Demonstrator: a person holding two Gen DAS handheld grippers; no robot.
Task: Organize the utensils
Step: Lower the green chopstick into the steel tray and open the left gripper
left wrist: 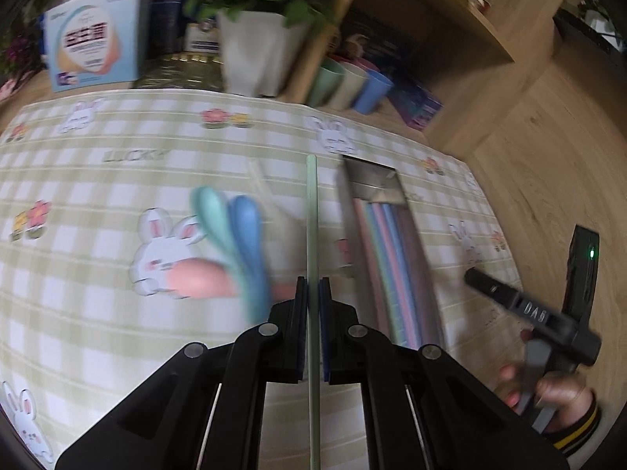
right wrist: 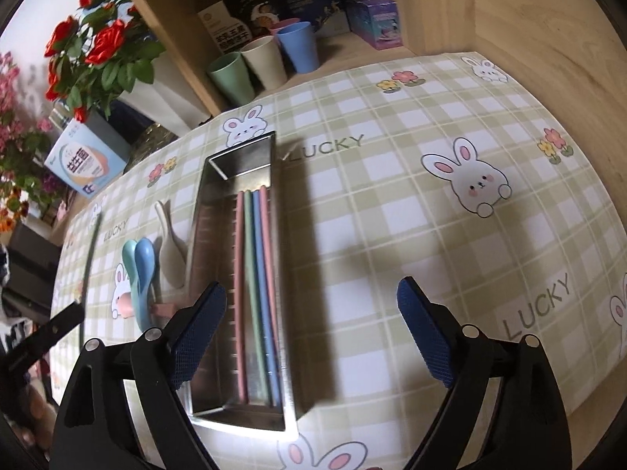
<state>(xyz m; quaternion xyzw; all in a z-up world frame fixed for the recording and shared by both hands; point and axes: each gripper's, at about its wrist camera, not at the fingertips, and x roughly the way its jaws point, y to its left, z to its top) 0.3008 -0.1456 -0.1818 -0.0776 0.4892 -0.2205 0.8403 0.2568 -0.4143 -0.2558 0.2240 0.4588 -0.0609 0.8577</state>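
The left gripper (left wrist: 312, 293) pinches a thin, stiff, light green chopstick (left wrist: 311, 211) near mid-length, beside the metal tray (right wrist: 239, 156); the right gripper (right wrist: 311, 333) hangs open. Smooth plastic could likely swivel.

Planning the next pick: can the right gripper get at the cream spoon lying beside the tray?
Probably yes. The right gripper is open and empty, and the cream spoon lies uncovered on the tablecloth just left of the metal tray, though that wall and the blue spoon crowd it.
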